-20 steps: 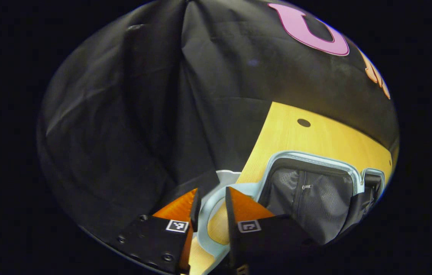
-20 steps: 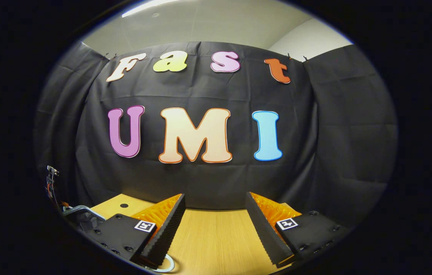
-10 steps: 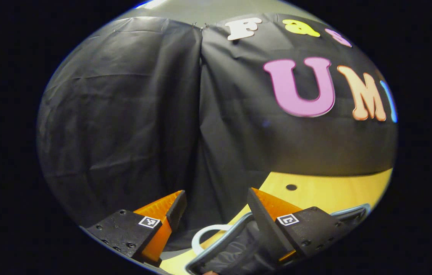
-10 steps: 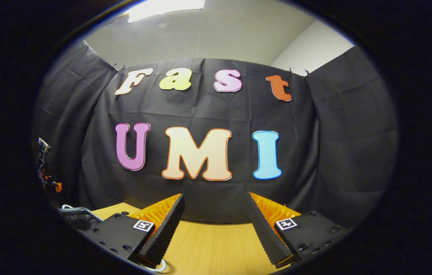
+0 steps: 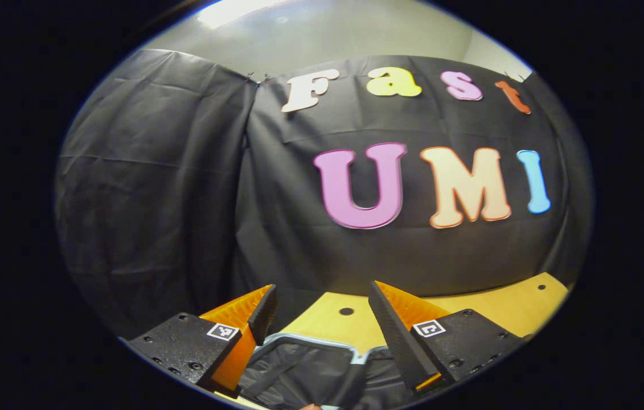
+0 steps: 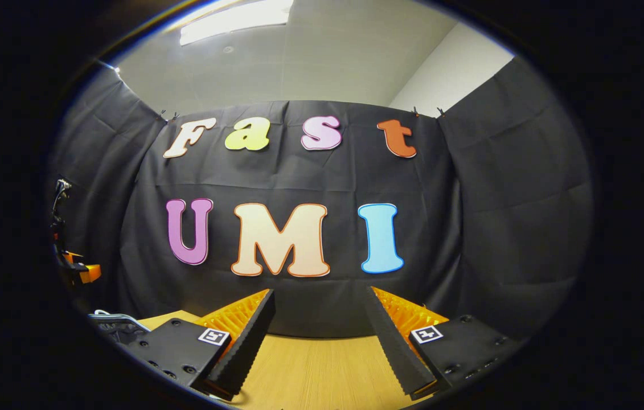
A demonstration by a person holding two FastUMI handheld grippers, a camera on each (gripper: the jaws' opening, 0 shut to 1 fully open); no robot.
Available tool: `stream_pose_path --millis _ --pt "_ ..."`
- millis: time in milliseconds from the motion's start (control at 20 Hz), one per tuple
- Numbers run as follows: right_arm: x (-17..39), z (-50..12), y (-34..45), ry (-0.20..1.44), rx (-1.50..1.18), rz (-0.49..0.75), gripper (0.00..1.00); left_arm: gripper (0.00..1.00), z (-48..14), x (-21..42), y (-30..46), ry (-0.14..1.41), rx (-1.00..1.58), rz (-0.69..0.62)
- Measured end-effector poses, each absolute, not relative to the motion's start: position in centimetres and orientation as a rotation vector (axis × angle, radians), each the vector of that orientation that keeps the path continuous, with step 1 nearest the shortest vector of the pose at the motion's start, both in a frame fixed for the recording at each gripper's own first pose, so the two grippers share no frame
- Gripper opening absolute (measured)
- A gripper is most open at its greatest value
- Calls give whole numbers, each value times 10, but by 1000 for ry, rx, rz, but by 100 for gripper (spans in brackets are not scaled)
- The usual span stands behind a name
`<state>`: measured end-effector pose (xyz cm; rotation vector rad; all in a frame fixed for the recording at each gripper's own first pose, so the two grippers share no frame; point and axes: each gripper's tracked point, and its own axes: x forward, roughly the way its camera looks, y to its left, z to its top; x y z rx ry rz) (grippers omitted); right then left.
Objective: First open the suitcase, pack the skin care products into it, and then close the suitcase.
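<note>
Left gripper (image 5: 322, 307): jaws spread wide, nothing held between them. Just below and between the fingers the suitcase (image 5: 304, 370) is seen, open: pale rim, dark fabric lining, a strap across it. It lies on the wooden table (image 5: 504, 310), near edge, close under this gripper.

Right gripper (image 6: 319, 319): jaws also spread wide, nothing held. Bare table (image 6: 322, 370) is seen ahead of it. A corner of the suitcase (image 6: 114, 322) is caught at far left of the right gripper view, so the case sits well left of this gripper. The other gripper (image 6: 80, 272) is glimpsed above that corner.

Skin care products are not located from these frames; whether any is already in the case cannot be told.

Judged step: lid is open, so packing is next.

To do it well:
- Both views are aimed at the wall; the grippers should be tipped down so the table and products are brought into sight before any reach.
- Jaws should be kept wide on approach and closed only once a product is centred between the pads.
- Bottles should be gripped on the body, not the cap, and kept upright.
- Items should be lowered clear of the rim and strap, released low over the lining, not dropped.
- The lid should be left alone until everything is packed.
</note>
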<state>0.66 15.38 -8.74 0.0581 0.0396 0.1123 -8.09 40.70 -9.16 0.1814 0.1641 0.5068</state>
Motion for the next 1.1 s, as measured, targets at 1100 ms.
stream_pose_path --millis 1100 --pt "-23 -139 63 148 68 155 99 94 -271 -63 47 427 37 -86"
